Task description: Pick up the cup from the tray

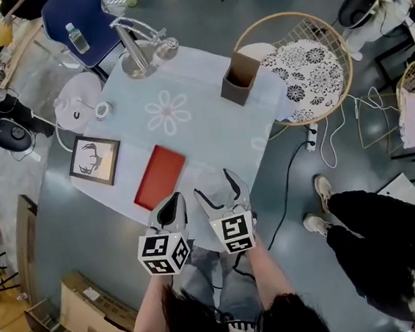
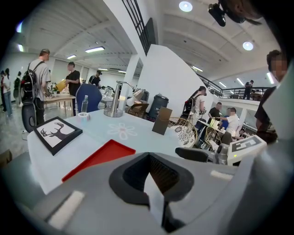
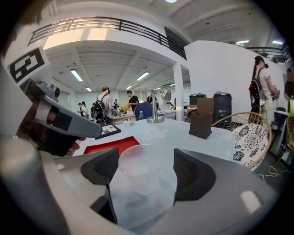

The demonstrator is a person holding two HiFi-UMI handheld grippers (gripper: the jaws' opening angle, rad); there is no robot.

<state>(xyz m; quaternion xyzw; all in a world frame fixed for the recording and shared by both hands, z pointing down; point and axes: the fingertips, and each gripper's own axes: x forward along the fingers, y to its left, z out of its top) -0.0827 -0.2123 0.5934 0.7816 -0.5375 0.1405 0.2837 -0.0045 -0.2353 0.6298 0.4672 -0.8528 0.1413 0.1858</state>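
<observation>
a: where's the cup?
b: clear plastic, upright on the table, just off the red tray's right-hand near corner. not on the tray.
a: right gripper?
b: jaws wide apart with the cup standing between them. left pad is just beside the cup's rim, right pad has a visible gap. not clamped.
a: left gripper?
b: pinched closed, nothing between the jaws. in the head view it sits at the tray's near edge, just beside the right gripper.
a: tray contents?
b: bare red surface as far as the views show.
a: other stuff, relative to the tray?
b: deer picture frame left of the tray, near it. tape roll beyond the frame. brown box well beyond the tray to the right, at the far table edge. metal stand far beyond the tray. patterned wicker chair off the table, past the brown box.
</observation>
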